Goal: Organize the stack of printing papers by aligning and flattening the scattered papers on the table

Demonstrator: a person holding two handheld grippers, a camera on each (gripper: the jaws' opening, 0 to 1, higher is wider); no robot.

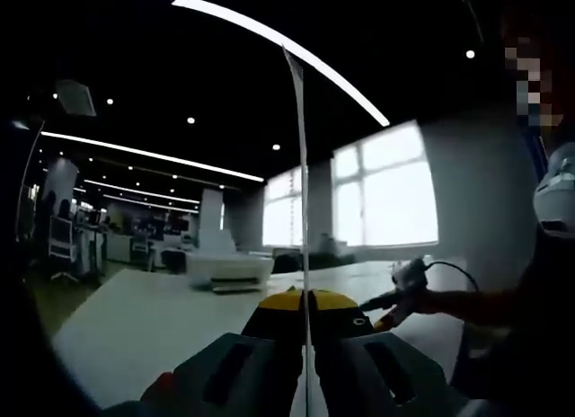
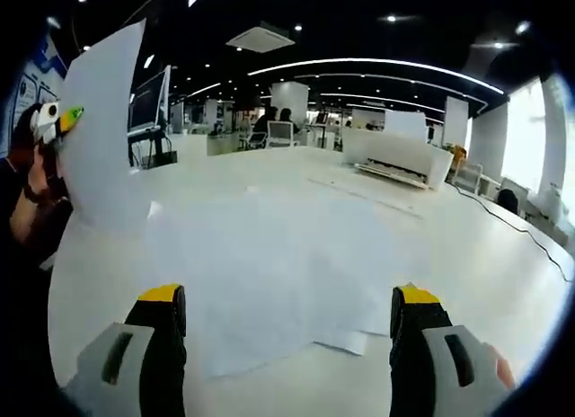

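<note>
while left tongs (image 1: 304, 316) pinch a sheet (image 1: 300, 183), right tongs (image 2: 287, 320) gape over papers (image 2: 269, 264)

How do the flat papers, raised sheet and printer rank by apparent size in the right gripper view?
1. Flat papers on the table.
2. Raised sheet, held up at left; near the camera, so its size is inflated.
3. Printer, far back, so true size unsure.
</note>
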